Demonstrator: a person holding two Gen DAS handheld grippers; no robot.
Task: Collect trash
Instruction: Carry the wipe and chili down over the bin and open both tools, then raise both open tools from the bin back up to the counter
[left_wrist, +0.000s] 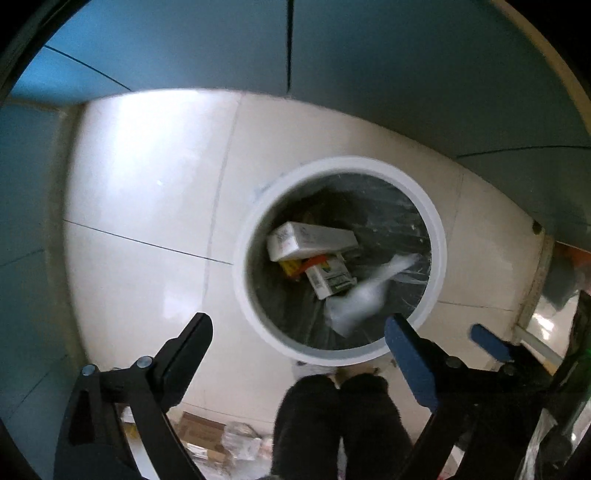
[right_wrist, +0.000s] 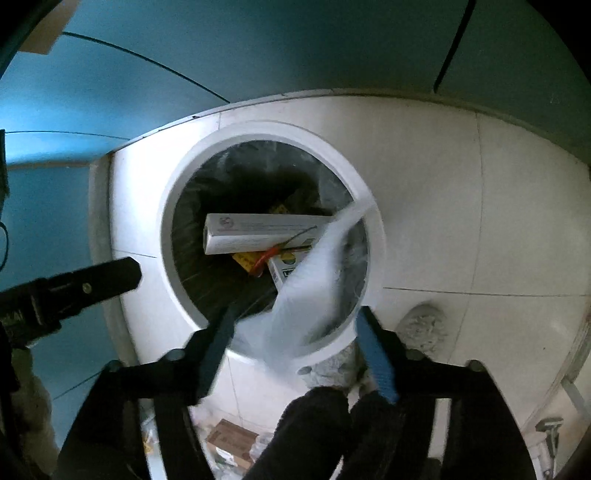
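Note:
A round white-rimmed trash bin (left_wrist: 255, 206) with a dark liner stands on the pale tiled floor; it also shows in the right wrist view (right_wrist: 173, 206). Inside lie a long white box (left_wrist: 310, 240), also seen in the right wrist view (right_wrist: 258, 232), a smaller box (left_wrist: 328, 277) and yellow and orange scraps. A blurred clear plastic bag (right_wrist: 310, 288) hangs loose over the bin's near rim between the fingers of my right gripper (right_wrist: 295, 332), which is open. The bag shows in the left wrist view (left_wrist: 365, 295) too. My left gripper (left_wrist: 295, 328) is open and empty above the bin's near side.
Teal wall panels (left_wrist: 184, 48) stand behind the bin. More trash, a cardboard box (right_wrist: 232, 439) and wrappers, lies on the floor near the person's dark-trousered legs (left_wrist: 340, 424). A grey slipper (right_wrist: 424, 328) is right of the bin.

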